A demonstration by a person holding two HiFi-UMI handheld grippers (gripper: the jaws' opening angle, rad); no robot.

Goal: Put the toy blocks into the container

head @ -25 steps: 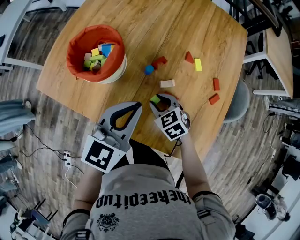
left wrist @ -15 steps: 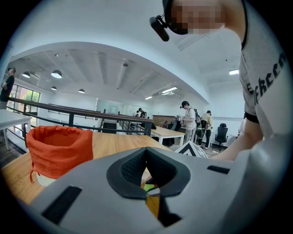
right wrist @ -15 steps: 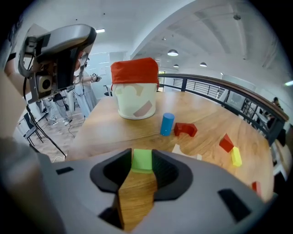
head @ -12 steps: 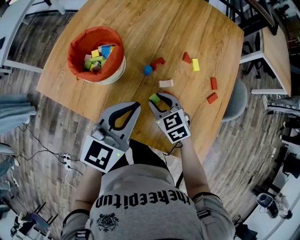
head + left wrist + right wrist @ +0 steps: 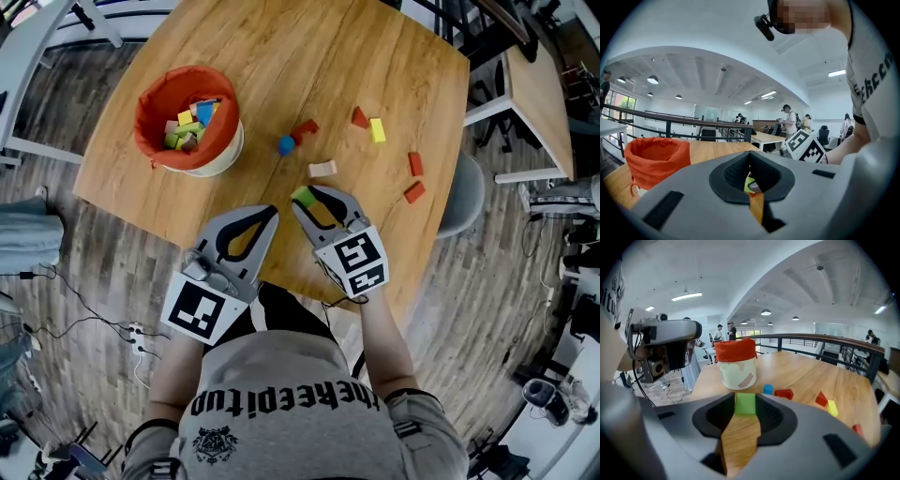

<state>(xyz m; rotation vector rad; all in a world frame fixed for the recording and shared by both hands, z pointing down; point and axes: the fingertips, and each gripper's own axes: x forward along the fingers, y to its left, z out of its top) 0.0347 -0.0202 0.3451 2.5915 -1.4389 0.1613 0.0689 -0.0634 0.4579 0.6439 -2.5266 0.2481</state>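
Observation:
A green block (image 5: 302,197) (image 5: 745,404) sits between the tips of my right gripper (image 5: 313,195) (image 5: 745,398), which is shut on it near the front of the wooden table (image 5: 281,56). The container, a white bucket with an orange liner (image 5: 150,101) (image 5: 736,364) (image 5: 656,159), stands at the far left and holds several blocks. My left gripper (image 5: 265,213) (image 5: 749,157) hovers beside the right one at the table's front edge, shut and holding nothing. Loose on the table lie a blue block (image 5: 286,144), a red block (image 5: 304,129) and a plain wooden block (image 5: 322,169).
More blocks lie to the right: a red wedge (image 5: 359,117), a yellow block (image 5: 377,129) and two red ones (image 5: 415,164) (image 5: 413,192). A grey chair (image 5: 469,197) stands off the table's right edge. Another table (image 5: 539,94) is beyond it.
The right gripper's marker cube has tipped back toward me and looks larger, with the green block still between the jaws. The left gripper has stayed put.

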